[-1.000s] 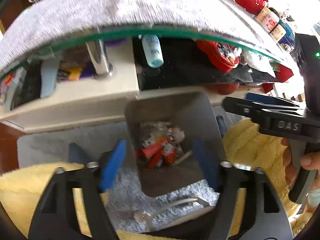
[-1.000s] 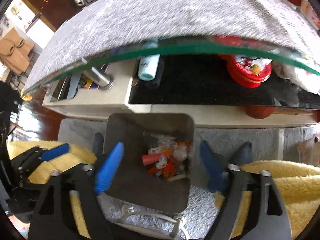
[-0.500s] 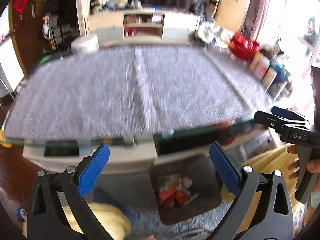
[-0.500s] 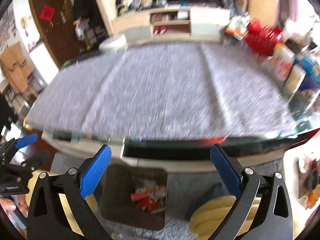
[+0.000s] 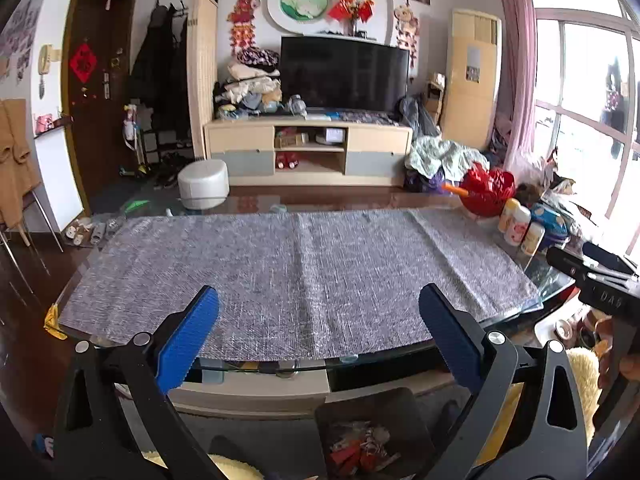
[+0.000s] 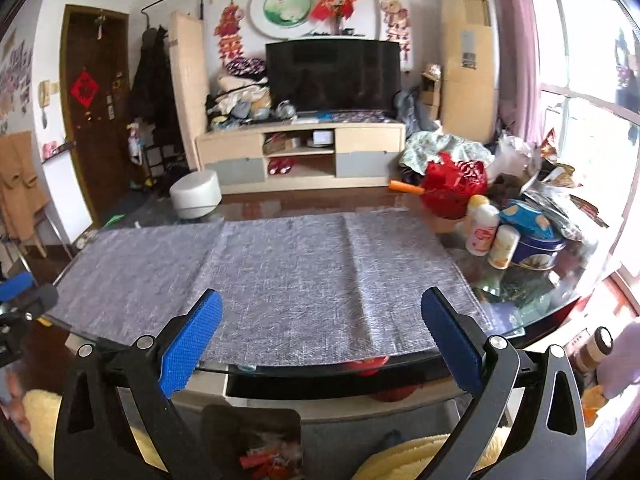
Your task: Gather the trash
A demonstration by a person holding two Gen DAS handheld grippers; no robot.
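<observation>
Glass table point(image 5: 532, 308) is filling most of my view, with a grey cloth point(image 5: 296, 272) lying across its top. Below its near edge I am seeing the dark bin point(image 5: 368, 408) sitting on the floor, red and white trash point(image 5: 360, 446) lying inside it. At the table's right end a blue tin point(image 6: 538, 248) is standing closed beside two small bottles point(image 6: 492, 236). I am holding my left gripper point(image 5: 318, 328) spread fully wide, gripping nothing. My right gripper point(image 6: 320, 330) is spread just as wide, also empty, touching nothing.
</observation>
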